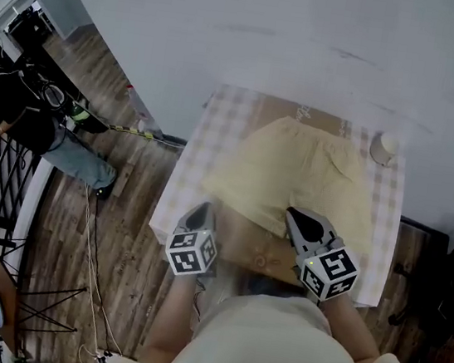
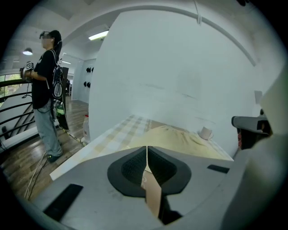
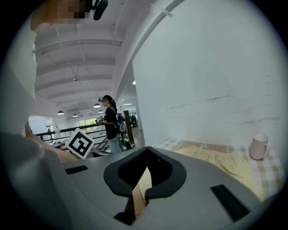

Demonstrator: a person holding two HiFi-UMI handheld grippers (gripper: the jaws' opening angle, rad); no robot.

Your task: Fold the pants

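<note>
Item: pale yellow pants [image 1: 298, 182], spread flat on my checked-cloth worktop [image 1: 189, 180], waistband at the far side, white cup [image 1: 383, 146] near the far right corner.
Left hand-held gripper [image 1: 200, 212]: jaws together, empty, at the near edge.
Right hand-held gripper [image 1: 297, 219]: jaws together, empty, over the near hem.
Step, as I judge it: approach, no fold made.
Next: open both, pinch the hem.

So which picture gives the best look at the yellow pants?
The head view: it looks down on nearly the whole pants, spread flat on the checked cloth. The left gripper view sees them edge-on beyond its jaws; the right gripper view catches only a strip beside the cup.
</note>
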